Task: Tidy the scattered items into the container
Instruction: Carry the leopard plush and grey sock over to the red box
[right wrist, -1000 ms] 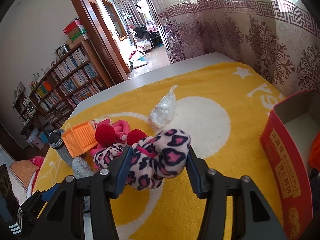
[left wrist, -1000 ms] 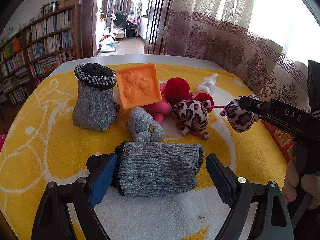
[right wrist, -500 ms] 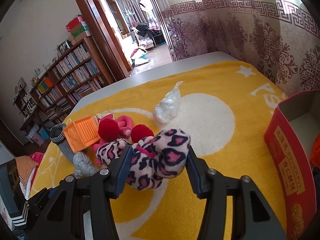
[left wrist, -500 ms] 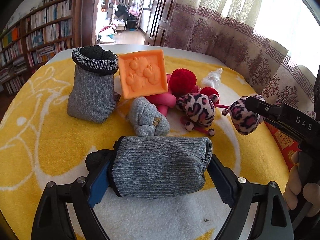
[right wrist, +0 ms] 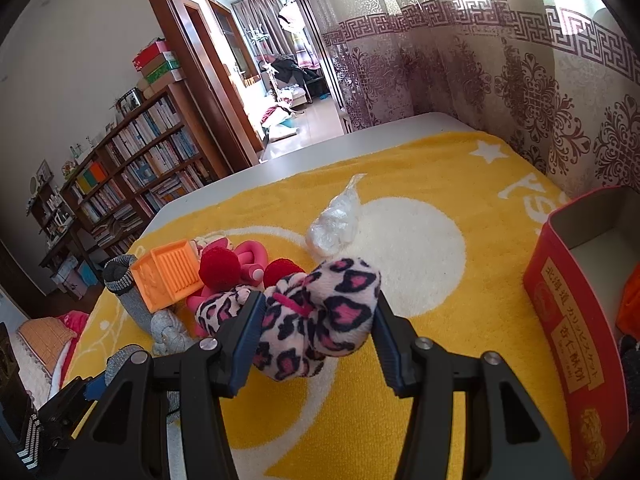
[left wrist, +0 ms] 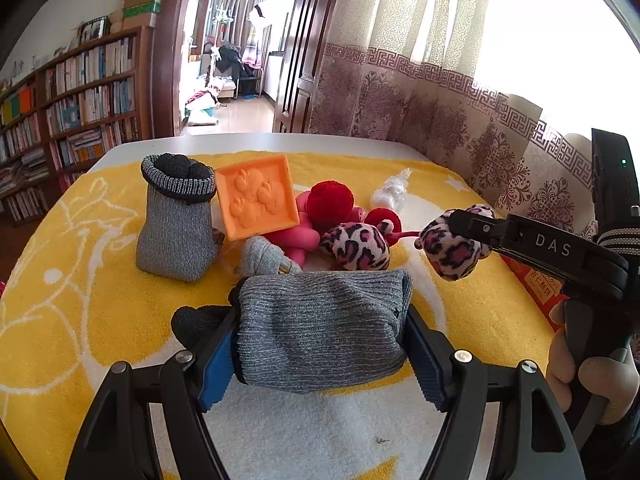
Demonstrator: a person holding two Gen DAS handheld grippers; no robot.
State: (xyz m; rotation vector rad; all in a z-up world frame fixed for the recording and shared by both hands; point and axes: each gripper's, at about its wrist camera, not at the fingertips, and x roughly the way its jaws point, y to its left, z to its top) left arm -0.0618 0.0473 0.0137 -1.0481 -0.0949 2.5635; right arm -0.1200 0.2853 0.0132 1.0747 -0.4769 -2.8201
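Observation:
My left gripper (left wrist: 320, 344) is shut on a grey knitted sock roll (left wrist: 320, 328) with a black end, held just above the yellow towel. My right gripper (right wrist: 316, 332) is shut on a leopard-print plush (right wrist: 320, 324) and holds it above the towel; the plush also shows in the left wrist view (left wrist: 454, 246). The red box (right wrist: 572, 320), open on top, stands at the right. A pile lies at the left: upright grey sock (left wrist: 174, 232), orange square tray (left wrist: 256, 196), red pom-pom (left wrist: 330, 204), pink rollers (right wrist: 250, 258), second leopard plush (left wrist: 354, 246), small grey roll (left wrist: 264, 260).
A clear plastic bag (right wrist: 336, 224) lies on the towel's white circle beyond the pile. Something orange (right wrist: 630, 300) sits inside the red box. The yellow towel (right wrist: 440, 168) covers a white table. Curtains hang close behind on the right, bookshelves stand at the far left.
My left gripper has closed on the grey sock roll and lifted it slightly. My right gripper keeps holding the leopard plush, almost still.

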